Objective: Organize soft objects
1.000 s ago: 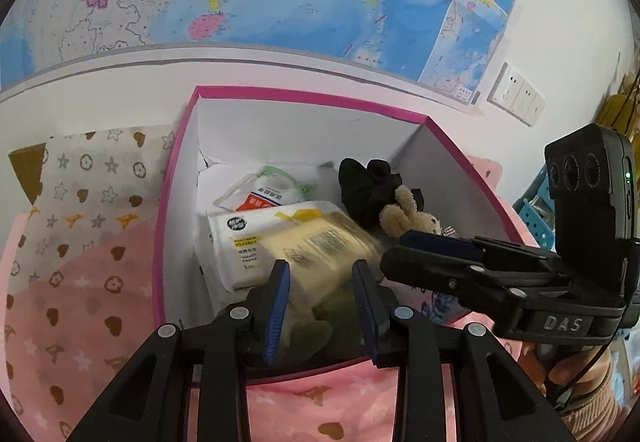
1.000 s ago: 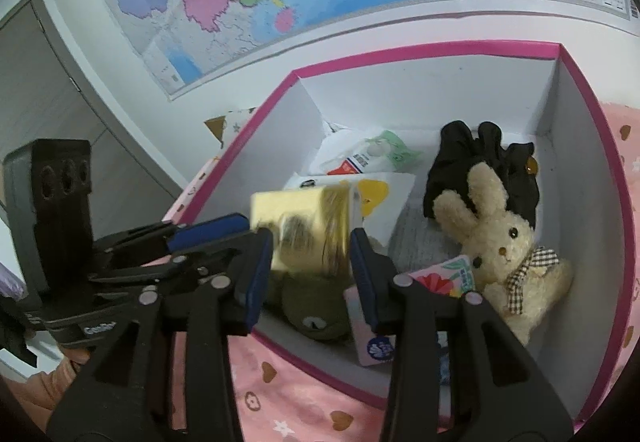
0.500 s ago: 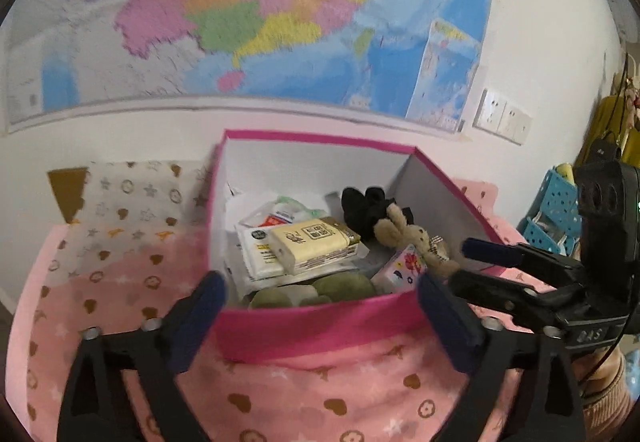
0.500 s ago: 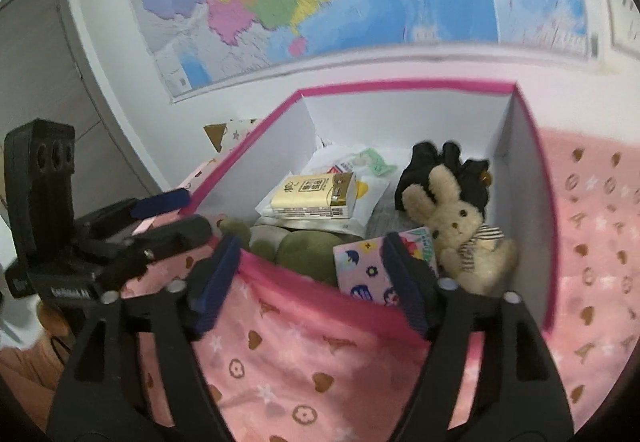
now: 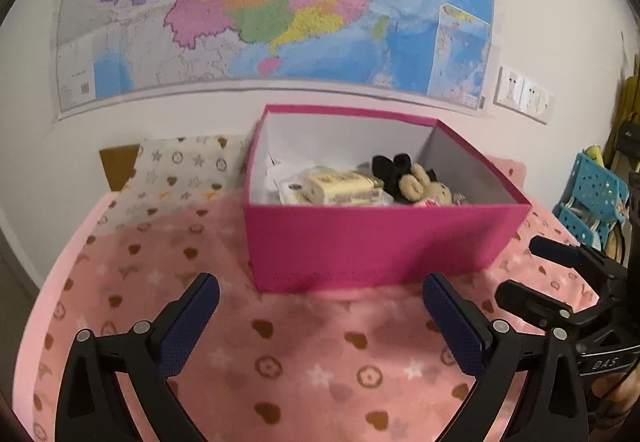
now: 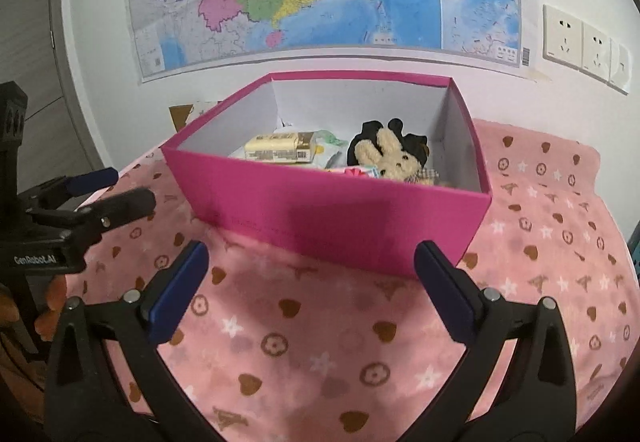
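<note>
While both hover over pink patterned blanket: left claw spread wide, empty; right claw opening, nothing between. Beyond, pink box holding yellow tissue pack, plush rabbit. Wall map behind.

Box on blanket; toys inside
</note>
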Tool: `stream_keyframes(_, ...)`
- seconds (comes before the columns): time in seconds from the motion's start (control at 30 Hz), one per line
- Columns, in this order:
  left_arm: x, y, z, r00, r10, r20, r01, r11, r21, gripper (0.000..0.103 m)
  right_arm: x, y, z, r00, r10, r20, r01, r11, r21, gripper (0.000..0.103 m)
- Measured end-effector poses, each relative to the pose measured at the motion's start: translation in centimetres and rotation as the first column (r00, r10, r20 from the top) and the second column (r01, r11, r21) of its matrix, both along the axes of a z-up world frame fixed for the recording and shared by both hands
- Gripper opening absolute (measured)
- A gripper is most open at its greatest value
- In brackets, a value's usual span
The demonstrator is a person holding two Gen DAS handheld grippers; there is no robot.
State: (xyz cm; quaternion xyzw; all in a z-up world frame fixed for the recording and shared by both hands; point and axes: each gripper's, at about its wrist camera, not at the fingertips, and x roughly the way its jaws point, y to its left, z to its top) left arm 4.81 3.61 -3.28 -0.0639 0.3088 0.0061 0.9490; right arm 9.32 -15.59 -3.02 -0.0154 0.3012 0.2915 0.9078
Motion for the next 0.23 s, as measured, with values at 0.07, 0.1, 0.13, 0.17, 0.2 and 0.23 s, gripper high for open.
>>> stream_keyframes(0.07, -0.4, -0.3, -0.1, 1.0, -0.004, -0.002, 0.004, 1.0, 0.006, 0.103, -0.4, 0.0, -0.2, 1.0, 0.0, -0.004, 0.0, 1.0, 0.001, 0.103)
stream_keyframes(0.1, -0.6, -0.5, -0.1, 1.0, -0.002, -0.001, 0.002, 1.0, 0.013, 0.103, -0.5, 0.0, -0.3, 1.0, 0.001, -0.006, -0.001, 1.0, 0.004, 0.103)
stream_keyframes(0.13, -0.8, -0.7, -0.1, 1.0, 0.006, 0.006, -0.006, 1.0, 0.025, 0.103, -0.8, 0.0, -0.3, 1.0, 0.001, -0.005, -0.001, 1.0, 0.005, 0.103)
stream_keyframes(0.17, -1.0, -0.8, -0.1, 1.0, 0.016, 0.013, -0.016, 0.999, 0.038, 0.103, -1.0, 0.0, -0.3, 1.0, 0.003, -0.005, -0.003, 1.0, 0.005, 0.103)
stream_keyframes(0.2, -1.1, -1.0, -0.1, 1.0, 0.017, 0.012, -0.018, 0.999, 0.045, 0.103, -1.1, 0.0, -0.4, 1.0, 0.004, -0.004, -0.004, 1.0, 0.006, 0.103)
stream_keyframes(0.23, -1.1, -1.1, -0.2, 1.0, 0.014, 0.005, -0.014, 0.999, 0.043, 0.103, -1.3, 0.0, -0.4, 1.0, 0.004, -0.003, -0.004, 1.0, 0.005, 0.103)
